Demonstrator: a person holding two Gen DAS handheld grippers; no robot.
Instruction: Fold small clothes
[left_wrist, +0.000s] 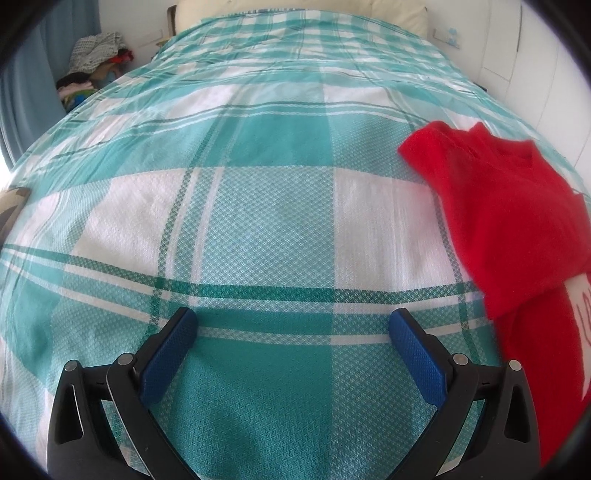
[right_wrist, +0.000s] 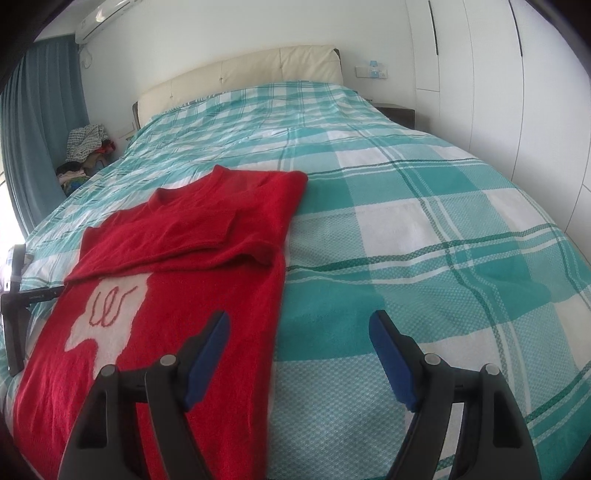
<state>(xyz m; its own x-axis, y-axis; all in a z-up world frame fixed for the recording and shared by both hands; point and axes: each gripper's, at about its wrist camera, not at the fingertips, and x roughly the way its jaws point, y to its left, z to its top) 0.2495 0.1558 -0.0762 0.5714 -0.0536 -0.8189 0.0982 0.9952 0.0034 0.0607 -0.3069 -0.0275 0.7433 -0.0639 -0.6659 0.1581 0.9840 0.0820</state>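
1. Looking along the left gripper (left_wrist: 293, 325): jaws wide apart, holding nothing, above the checked bedspread (left_wrist: 258, 221); red sweater (left_wrist: 517, 229) lies to its right.
2. Right gripper (right_wrist: 299, 328): jaws apart, empty; the sweater (right_wrist: 177, 280) lies flat, sleeves folded across the chest, under its left finger (right_wrist: 207, 354).

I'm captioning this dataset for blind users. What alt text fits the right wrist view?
A red sweater with a white patch lies on a teal-and-white plaid bedspread, its sleeves folded across the chest. The open right tool hangs above the sweater's right edge, holding nothing. A cream headboard and white wardrobe doors stand behind.
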